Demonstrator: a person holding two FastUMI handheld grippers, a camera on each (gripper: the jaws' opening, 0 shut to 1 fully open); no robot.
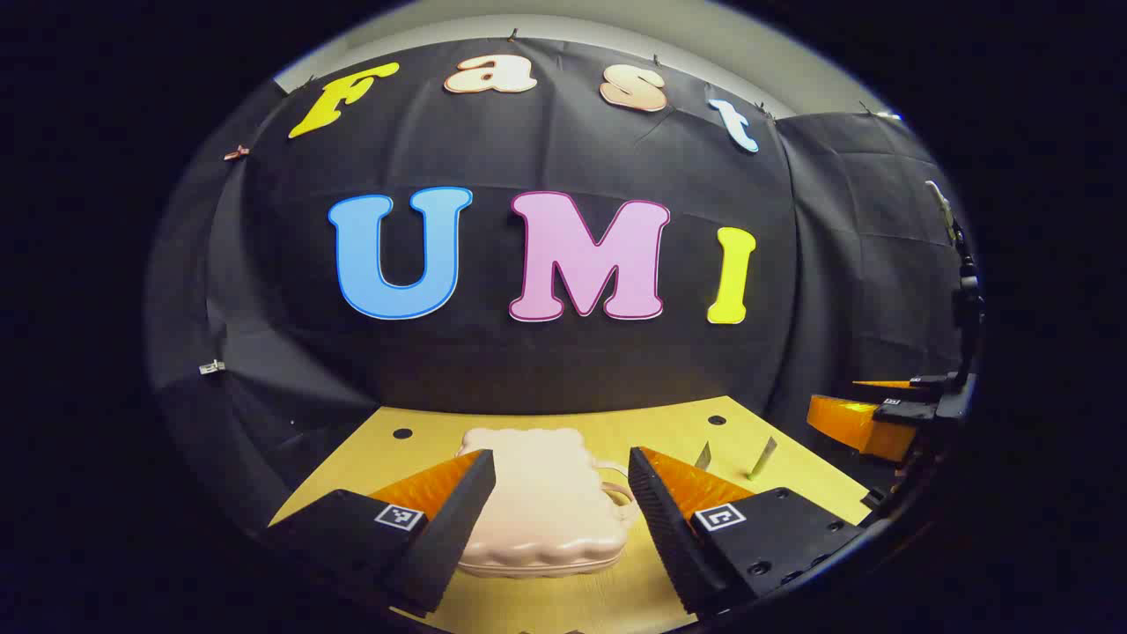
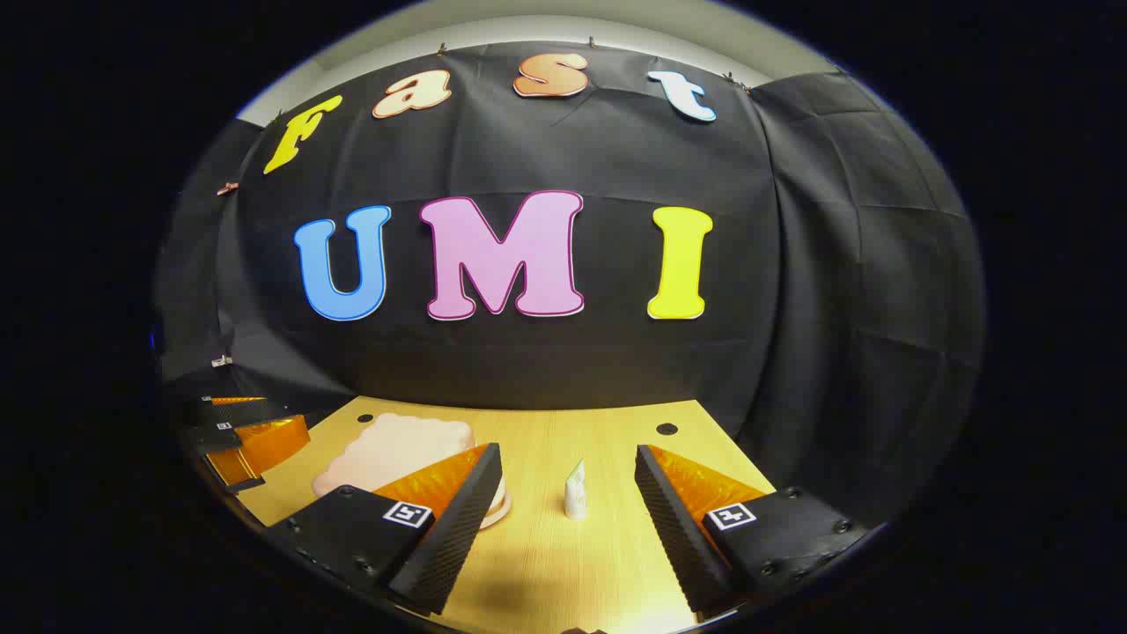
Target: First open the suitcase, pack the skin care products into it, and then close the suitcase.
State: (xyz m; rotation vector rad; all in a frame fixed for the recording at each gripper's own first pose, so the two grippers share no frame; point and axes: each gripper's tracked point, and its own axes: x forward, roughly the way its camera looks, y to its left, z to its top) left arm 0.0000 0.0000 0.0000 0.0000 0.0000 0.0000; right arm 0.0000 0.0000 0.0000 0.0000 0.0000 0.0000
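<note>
In the left gripper view we see our left claw (image 1: pixel 561 493) spread wide, its two fingers apart and holding nothing, poised above the wooden table (image 1: pixel 563 599). Between those fingers, farther along the table, lies the suitcase (image 1: pixel 537 511), a small pale pink case with a scalloped edge, lying flat with its lid shut and its handle (image 1: pixel 616 489) turned toward the right side of that view. Just beyond the handle two thin tube tips (image 1: pixel 762 458) stand up from the table, too small for us to tell more about them. At the far right edge of the same view we catch the right claw (image 1: pixel 867 414), well apart from the suitcase. In the right gripper view our right claw (image 2: pixel 568 493) is also spread wide and empty, above the table (image 2: pixel 546 563). Between its fingers a small white skin care tube (image 2: pixel 575 493) stands upright on its cap, touching neither finger. The suitcase (image 2: pixel 396 449) lies to the left of the tube, partly behind the left finger of this claw, closed. At the left edge of this view the left claw (image 2: pixel 233 431) appears, close beside the suitcase.
</note>
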